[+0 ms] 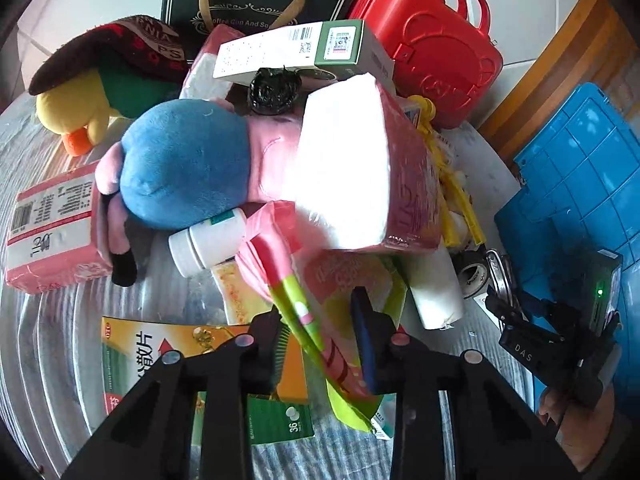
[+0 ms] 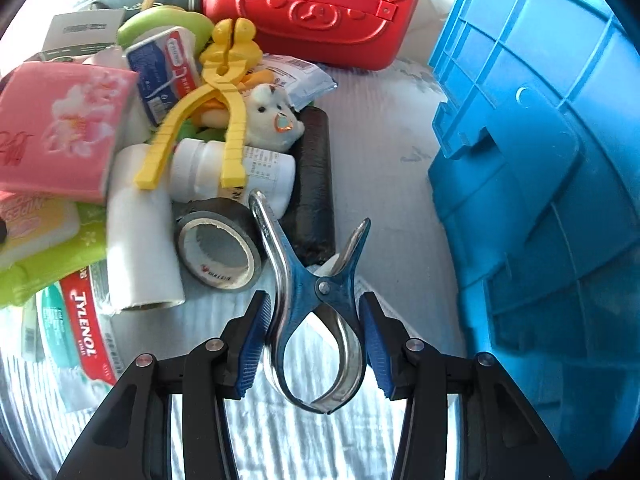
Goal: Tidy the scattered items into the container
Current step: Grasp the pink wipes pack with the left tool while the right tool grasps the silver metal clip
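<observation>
My right gripper (image 2: 314, 338) clamps a metal clip (image 2: 316, 304); my left gripper (image 1: 320, 332) pinches a pink-green wipes packet (image 1: 320, 320). Tape roll (image 2: 218, 246), bottle (image 2: 236, 174) and tongs (image 2: 192, 112) crowd close. The blue container (image 2: 540, 184) stands beside, on the striped cloth (image 2: 384, 136).

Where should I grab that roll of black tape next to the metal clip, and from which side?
The tape roll lies nearly flat with its hole facing up. Probably best to come from above, one finger in the hole, the other outside its near wall, which faces bare table. The metal clip in the right gripper crowds its right side; the white tube its left.
</observation>
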A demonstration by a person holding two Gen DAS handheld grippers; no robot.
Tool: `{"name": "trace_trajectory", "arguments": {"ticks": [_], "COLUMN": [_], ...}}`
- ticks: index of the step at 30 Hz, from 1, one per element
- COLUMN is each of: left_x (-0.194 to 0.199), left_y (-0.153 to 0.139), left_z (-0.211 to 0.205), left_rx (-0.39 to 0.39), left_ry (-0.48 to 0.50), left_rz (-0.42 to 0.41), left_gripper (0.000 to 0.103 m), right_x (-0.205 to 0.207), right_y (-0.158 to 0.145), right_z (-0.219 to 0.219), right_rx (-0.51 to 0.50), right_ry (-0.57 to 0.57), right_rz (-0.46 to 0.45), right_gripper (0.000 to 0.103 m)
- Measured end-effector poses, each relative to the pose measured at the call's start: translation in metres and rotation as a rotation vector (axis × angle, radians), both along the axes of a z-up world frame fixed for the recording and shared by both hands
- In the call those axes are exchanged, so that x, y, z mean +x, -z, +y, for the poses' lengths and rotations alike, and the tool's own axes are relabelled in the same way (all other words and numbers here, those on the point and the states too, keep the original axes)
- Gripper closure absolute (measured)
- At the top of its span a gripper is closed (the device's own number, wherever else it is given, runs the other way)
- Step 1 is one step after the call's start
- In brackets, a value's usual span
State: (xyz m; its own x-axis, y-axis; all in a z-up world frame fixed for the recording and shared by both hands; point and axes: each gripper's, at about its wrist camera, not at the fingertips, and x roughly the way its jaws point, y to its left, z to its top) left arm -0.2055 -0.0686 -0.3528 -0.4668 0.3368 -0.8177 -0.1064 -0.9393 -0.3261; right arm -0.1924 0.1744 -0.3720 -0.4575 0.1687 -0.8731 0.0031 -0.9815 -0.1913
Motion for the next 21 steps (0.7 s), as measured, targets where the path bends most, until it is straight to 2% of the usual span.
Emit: {"name": "trace_trajectory", "arguments": {"ticks": [6, 11, 12, 13, 15, 21], "left_x": [0.021, 0.037, 0.039, 0.043, 0.054, 0.075], "left_y": [-0.016, -0.036, -0.040, -0.044, -0.048, -0.047], "left_z": [-0.007, -0.030, -0.030, -0.033, -0.042, -0.052], "left_rx": [-0.009, -0.021, -0.025, -0.028, -0.035, -0.048], "left_ry": [-0.008, -0.023, -0.026, -0.029, -0.033, -0.044], "left_rz": [0.034, 0.049, 0.053, 0.057, 0.064, 0.062], "left_gripper": [0.082, 0.086, 0.087, 0.088, 0.089, 0.090], "right_x": [0.016, 0.033, 0.038, 0.040, 0.045, 0.057], "right_y": [-0.011, -0.028, -0.031, -0.033, -0.038, -0.033], "right_z": [-0.004, -0.008, -0.010, -0.012, -0.012, -0.004], "right_rx": [-0.024, -0.053, -0.057, -0.058, -0.057, -0.056], "right_ry": [-0.025, -0.044, -0.048, -0.055, -0.061, -0.038], "right_rz": [0.001, 0.010, 0.012, 0.012, 0.014, -0.019], "right_gripper": [0.058, 0.059, 0.066, 0.096, 0.102, 0.102]}}
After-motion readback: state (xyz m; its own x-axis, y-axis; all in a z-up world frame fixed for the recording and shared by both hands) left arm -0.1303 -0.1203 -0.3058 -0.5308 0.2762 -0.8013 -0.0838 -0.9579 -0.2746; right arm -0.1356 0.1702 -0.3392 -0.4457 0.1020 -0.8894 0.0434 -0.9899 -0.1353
